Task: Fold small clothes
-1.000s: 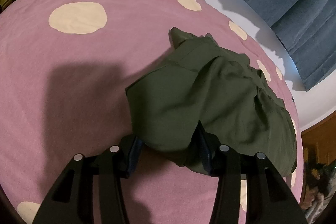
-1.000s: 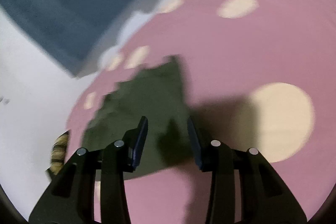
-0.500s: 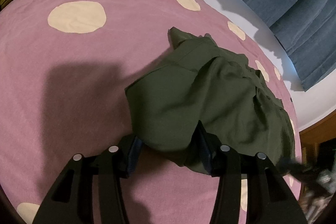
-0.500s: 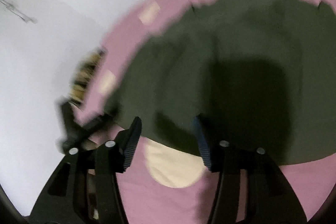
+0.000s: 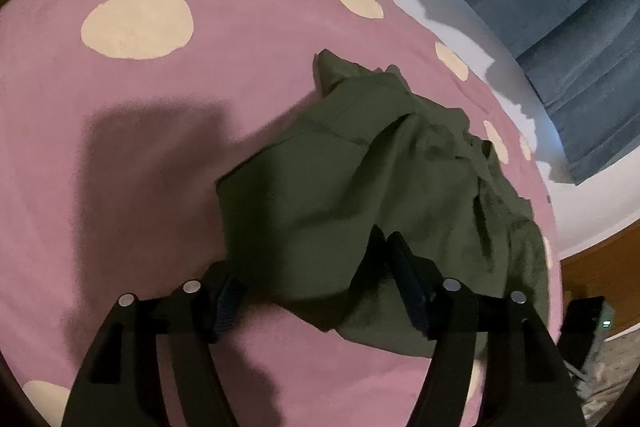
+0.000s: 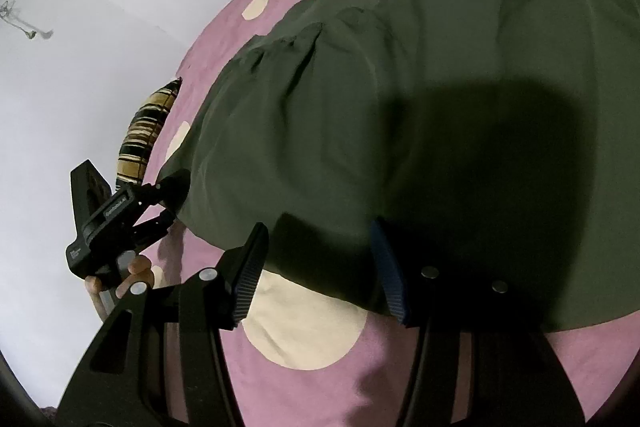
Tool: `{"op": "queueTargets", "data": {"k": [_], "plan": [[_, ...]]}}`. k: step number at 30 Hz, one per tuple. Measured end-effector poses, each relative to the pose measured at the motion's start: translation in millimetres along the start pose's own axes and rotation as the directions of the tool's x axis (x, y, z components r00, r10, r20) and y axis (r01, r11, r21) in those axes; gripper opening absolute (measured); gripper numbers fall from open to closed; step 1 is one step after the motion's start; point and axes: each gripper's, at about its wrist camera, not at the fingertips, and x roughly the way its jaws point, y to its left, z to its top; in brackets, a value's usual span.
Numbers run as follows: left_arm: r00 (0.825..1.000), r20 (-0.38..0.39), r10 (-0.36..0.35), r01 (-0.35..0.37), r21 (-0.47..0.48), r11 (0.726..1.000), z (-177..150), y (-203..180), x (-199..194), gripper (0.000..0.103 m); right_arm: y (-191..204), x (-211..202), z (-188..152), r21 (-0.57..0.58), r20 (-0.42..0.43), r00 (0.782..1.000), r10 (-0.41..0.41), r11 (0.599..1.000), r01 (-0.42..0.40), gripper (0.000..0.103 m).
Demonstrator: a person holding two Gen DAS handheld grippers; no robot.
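Swinging in over the bedspread, the right gripper [image 6: 320, 267] had closed most of the distance to the crumpled olive-green cotton garment [image 6: 420, 99] within the last second; a second earlier its view held mostly blue curtain and a small patch of green, whereas now the cloth filled the frame and the near hem ran across just beyond its fingertips. Its jaws stood spread wide with nothing between them but the hem's edge and a cream dot of the pink, cream-spotted bed cover [image 6: 304, 327], so it gripped nothing yet.

The left gripper [image 5: 312, 267] had barely shifted over that time. The garment [image 5: 360, 187] lay bunched on the pink cover [image 5: 140, 147], draped across the gap between the left fingers, which hid one fingertip; the fingers stood well apart, so they looked released, though I cannot tell whether any fold was pinched beneath. In the right wrist view that same tool [image 6: 172, 195] sat at the garment's left corner, touching or nearly touching it, a hand [image 6: 132, 271] on its handle.

This suggested that both tools were now stationed on the near edge, one at each end, ready to pinch and lift for spreading or a first fold. The striped cushion [image 6: 144, 135] rested at the bed's far side, well apart from the work
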Motion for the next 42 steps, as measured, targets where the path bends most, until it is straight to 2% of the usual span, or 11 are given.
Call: {"op": "queueTargets", "data": {"k": [6,12,17,19,23,27,29,31,34,39,42], "plan": [[0.983,-0.035,-0.18,0.18,-0.022,0.983,10,31,-26,0.067,-8,-5,0,0.006,0.006,0.999,0.032,0.999,-0.032,0.053],[0.968,-0.007,-0.25,0.25,-0.049,0.967,49,67,-36,0.076,-10,-6,-1,0.005,0.015,0.999,0.034,0.999,-0.034,0.053],[0.947,-0.143,-0.287,0.292,0.021,0.956,82,45,4,0.076,-8,-6,-3,0.003,0.022,0.999,0.029,1.0,-0.029,0.053],[0.924,-0.222,-0.311,0.327,0.037,0.944,91,31,25,0.076,-7,-6,-3,0.004,0.022,0.999,0.03,1.0,-0.03,0.053],[0.913,-0.282,-0.295,0.328,0.076,0.942,101,21,50,0.076,-9,-6,-3,0.009,0.022,0.999,0.04,0.999,-0.04,0.053],[0.885,-0.337,-0.322,0.373,0.097,0.923,105,13,67,0.076,-11,-6,-3,0.014,0.023,0.999,0.049,0.999,-0.05,0.053],[0.859,-0.389,-0.332,0.397,0.099,0.912,105,6,75,0.072,-12,-7,-2,0.015,0.023,0.998,0.055,0.998,-0.055,0.053],[0.855,-0.42,-0.305,0.379,0.104,0.919,104,1,83,0.057,-14,-7,-2,0.018,0.025,0.998,0.061,0.998,-0.061,0.053],[0.854,-0.438,-0.281,0.359,0.106,0.927,104,-6,87,0.052,-16,-7,-2,0.016,0.03,0.998,0.064,0.998,-0.064,0.053],[0.876,-0.437,-0.204,0.305,0.174,0.936,98,-19,89,0.042,-17,-8,-4,0.009,0.038,0.997,0.062,0.998,-0.063,0.053],[0.88,-0.438,-0.186,0.299,0.204,0.932,95,-28,86,0.025,-18,-8,-5,0.007,0.04,0.997,0.068,0.998,-0.068,0.053]]}}
